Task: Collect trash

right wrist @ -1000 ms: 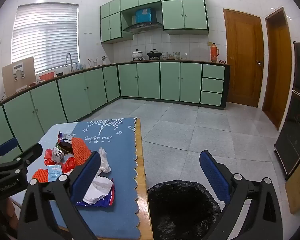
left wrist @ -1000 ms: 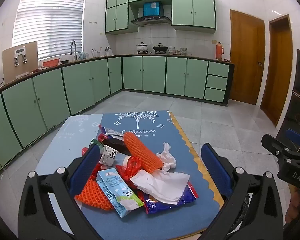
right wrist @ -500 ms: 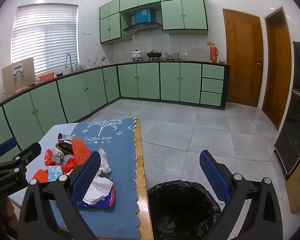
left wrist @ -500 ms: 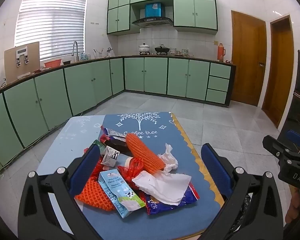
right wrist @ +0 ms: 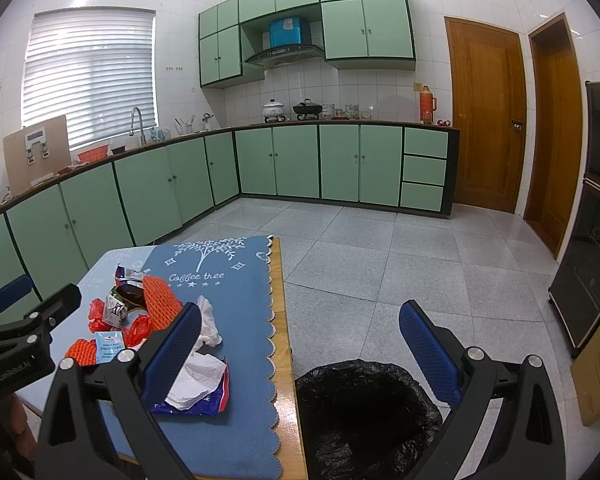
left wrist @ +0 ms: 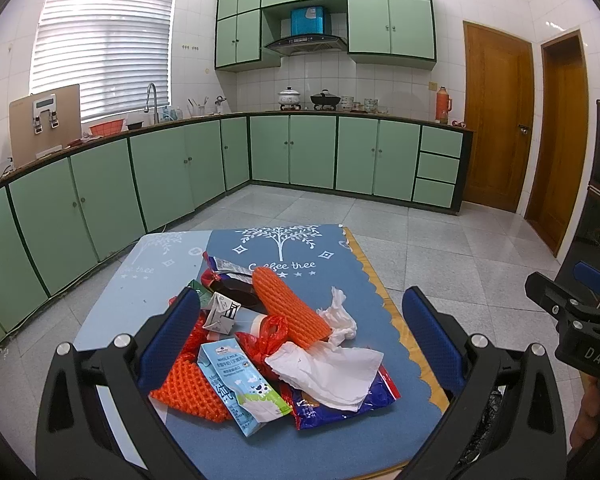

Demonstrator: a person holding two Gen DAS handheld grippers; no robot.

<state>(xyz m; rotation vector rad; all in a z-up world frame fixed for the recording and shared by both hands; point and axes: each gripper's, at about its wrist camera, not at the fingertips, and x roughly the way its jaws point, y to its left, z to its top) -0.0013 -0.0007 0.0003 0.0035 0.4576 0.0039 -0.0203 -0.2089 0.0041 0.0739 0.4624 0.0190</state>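
Note:
A heap of trash lies on the blue table mat [left wrist: 300, 248]: an orange foam net [left wrist: 290, 308], a blue milk carton [left wrist: 240, 384], white tissue paper [left wrist: 332, 372], a red plastic bag [left wrist: 266, 340], a blue snack wrapper [left wrist: 340, 404] and a small folded white carton [left wrist: 220, 312]. My left gripper [left wrist: 300, 328] hovers open above the heap, holding nothing. My right gripper [right wrist: 300, 340] is open and empty, to the right of the table, over the floor. Below it stands a bin lined with a black bag [right wrist: 364, 412]. The same heap [right wrist: 140, 320] shows at the left of the right wrist view.
The table's wooden edge [right wrist: 284, 320] runs beside the bin. Green cabinets [left wrist: 292, 152] line the far and left walls, with a grey tiled floor [right wrist: 380, 248] between. Two wooden doors [right wrist: 484, 112] stand at the right, and a dark cabinet [right wrist: 596, 220] by the right wall.
The left wrist view has shifted slightly, so the heap sits a little lower and nearer between the fingers. Both grippers stay open and nothing has been taken hold of.

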